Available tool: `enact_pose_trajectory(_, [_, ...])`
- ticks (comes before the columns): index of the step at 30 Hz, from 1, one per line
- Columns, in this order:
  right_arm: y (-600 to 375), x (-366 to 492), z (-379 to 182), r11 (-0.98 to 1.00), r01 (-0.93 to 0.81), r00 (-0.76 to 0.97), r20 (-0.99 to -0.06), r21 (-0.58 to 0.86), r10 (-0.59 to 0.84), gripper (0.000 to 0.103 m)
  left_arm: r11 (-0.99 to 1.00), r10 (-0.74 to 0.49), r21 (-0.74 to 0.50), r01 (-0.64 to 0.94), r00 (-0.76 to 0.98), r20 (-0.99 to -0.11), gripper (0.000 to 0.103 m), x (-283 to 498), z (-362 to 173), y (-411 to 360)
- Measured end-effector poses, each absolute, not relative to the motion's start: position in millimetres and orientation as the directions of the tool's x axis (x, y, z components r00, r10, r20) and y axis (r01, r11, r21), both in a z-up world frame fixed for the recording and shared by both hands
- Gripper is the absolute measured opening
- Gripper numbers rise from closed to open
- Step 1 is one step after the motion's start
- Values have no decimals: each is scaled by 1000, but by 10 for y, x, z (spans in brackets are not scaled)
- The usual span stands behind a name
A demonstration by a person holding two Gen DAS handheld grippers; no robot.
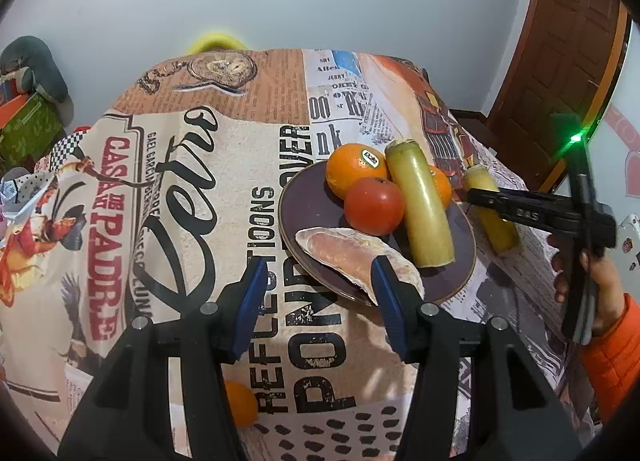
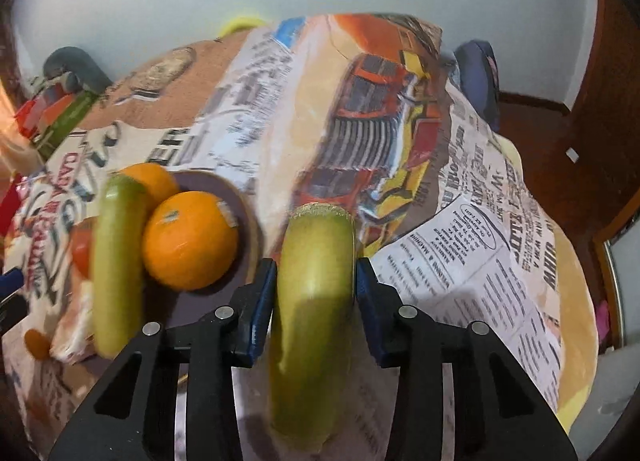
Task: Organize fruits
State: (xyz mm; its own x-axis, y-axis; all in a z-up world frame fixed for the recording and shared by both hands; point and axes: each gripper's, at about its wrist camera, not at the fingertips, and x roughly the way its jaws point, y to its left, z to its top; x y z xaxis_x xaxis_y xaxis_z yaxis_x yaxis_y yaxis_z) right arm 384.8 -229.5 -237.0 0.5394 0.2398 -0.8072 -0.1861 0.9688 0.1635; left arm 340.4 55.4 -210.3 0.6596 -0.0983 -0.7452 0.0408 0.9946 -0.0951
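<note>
A dark plate [image 1: 304, 217] holds two oranges [image 1: 354, 173], a red tomato [image 1: 374, 207], a yellow-green stalk piece [image 1: 420, 205] and a pale pink shell-like piece [image 1: 344, 253]. My left gripper [image 1: 322, 277] hovers open at the plate's near rim, its right finger in front of the pink piece and nothing between the pads. A second stalk piece [image 2: 316, 281] lies on the cloth right of the plate [image 2: 240, 221]. My right gripper [image 2: 316, 289] is shut on it, a pad pressing each side. In the left wrist view the right gripper [image 1: 476, 197] crosses that stalk [image 1: 496, 225]. A loose orange [image 1: 240, 401] lies under my left gripper.
A printed cloth [image 1: 180, 181] covers the table, which drops off at the far and right edges. A hand in an orange sleeve [image 1: 604, 341] holds the right gripper. A wooden door [image 1: 568, 61] stands at the right, clutter [image 1: 28, 113] at the left, a yellow object [image 1: 216, 43] behind the table.
</note>
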Motion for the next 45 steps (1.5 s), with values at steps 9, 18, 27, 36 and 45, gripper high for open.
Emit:
enact_pose_trajectory(9, [-2040, 3541, -1787, 946, -291, 625, -721, 143, 301, 35, 994, -104, -98, 49, 690, -716, 54, 3264, -1926, 536])
enact_pose_trajectory(18, [-1540, 3601, -1869, 920, -388, 610, -734, 52, 299, 37, 994, -100, -98, 43, 690, -717, 54, 3258, -1945, 601])
enact_pose_trajectory(27, [-1533, 3619, -1956, 910, -403, 553, -766, 98, 328, 40, 993, -107, -113, 36, 683, -722, 54, 3275, -2010, 639])
enact_pose_trajectory(36, [-1667, 3526, -1889, 914, -391, 553, -765, 112, 331, 52, 994, -106, -103, 46, 698, -708, 54, 3176, -1877, 581])
enact_pose_trajectory(45, [-2124, 3532, -1898, 944, -297, 586, -755, 140, 296, 52, 996, -84, -73, 46, 714, -695, 54, 3071, -1782, 595])
